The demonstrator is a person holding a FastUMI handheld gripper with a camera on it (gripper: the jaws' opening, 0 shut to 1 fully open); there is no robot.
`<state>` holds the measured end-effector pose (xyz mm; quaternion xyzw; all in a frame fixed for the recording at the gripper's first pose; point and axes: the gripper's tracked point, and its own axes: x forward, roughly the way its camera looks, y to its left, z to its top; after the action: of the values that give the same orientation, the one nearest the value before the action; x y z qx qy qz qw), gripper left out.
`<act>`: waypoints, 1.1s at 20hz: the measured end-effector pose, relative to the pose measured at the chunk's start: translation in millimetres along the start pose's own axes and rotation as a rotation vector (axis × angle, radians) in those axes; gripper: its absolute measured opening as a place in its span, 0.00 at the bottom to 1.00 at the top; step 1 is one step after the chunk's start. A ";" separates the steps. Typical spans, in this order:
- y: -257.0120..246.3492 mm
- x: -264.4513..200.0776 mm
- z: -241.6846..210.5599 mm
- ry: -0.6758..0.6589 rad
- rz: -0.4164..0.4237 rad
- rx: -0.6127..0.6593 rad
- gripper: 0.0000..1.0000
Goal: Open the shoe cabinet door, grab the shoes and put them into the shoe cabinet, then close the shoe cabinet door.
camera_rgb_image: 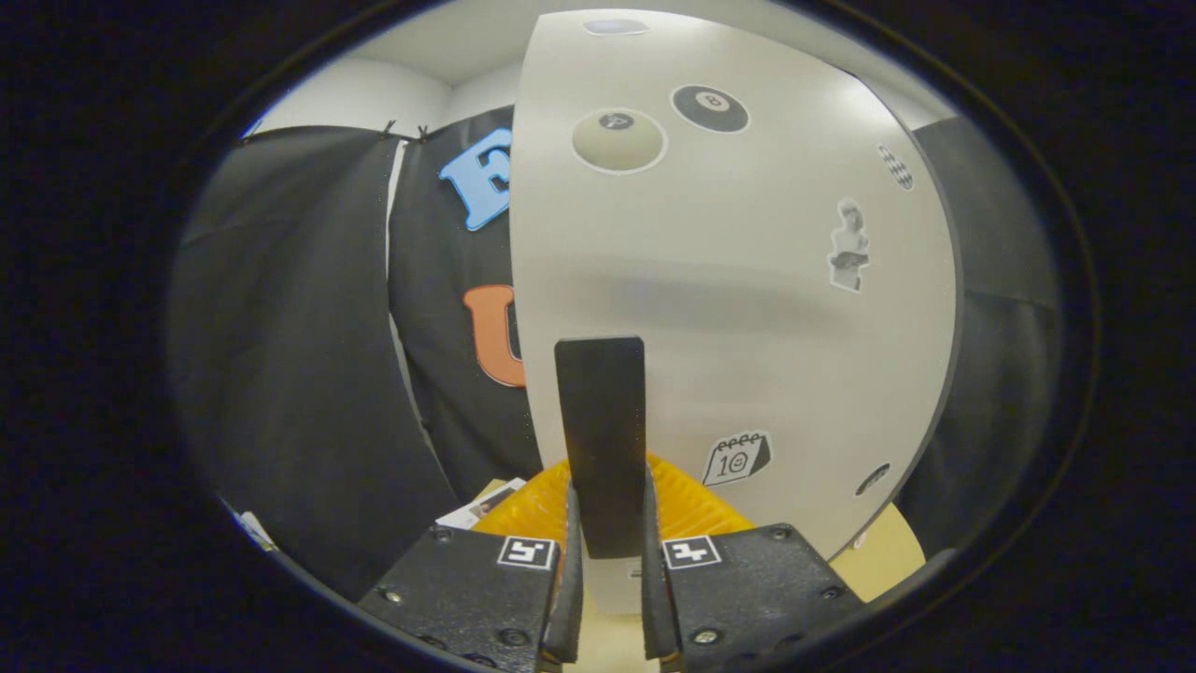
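Black-cloth booth; hand-held gripper (pixel 605 561) clamps flat black door handle (pixel 600 439) of white stickered cabinet door (pixel 747 308); door-moving step, opening or closing unclear; next swing it.

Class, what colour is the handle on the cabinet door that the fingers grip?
Black. The handle on the pale cabinet door shows best in the gripper view.

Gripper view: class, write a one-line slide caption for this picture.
Gripper shut on the dark handle of the white, sticker-dotted shoe cabinet door, an orange ridged object just beyond the fingers.
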<state>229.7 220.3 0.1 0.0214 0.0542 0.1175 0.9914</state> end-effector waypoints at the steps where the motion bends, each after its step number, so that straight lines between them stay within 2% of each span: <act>1: -1.0 -3.4 -0.6 0.000 0.012 -0.005 0.29; 8: -7.6 -29.3 -6.2 0.008 0.036 0.006 0.27; 16: -27.1 -56.6 -9.6 0.000 -0.003 0.027 0.25; 22: -42.5 -66.6 -10.7 -0.005 -0.029 0.031 0.20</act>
<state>173.9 163.6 -6.1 0.0363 0.0537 0.1024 0.9926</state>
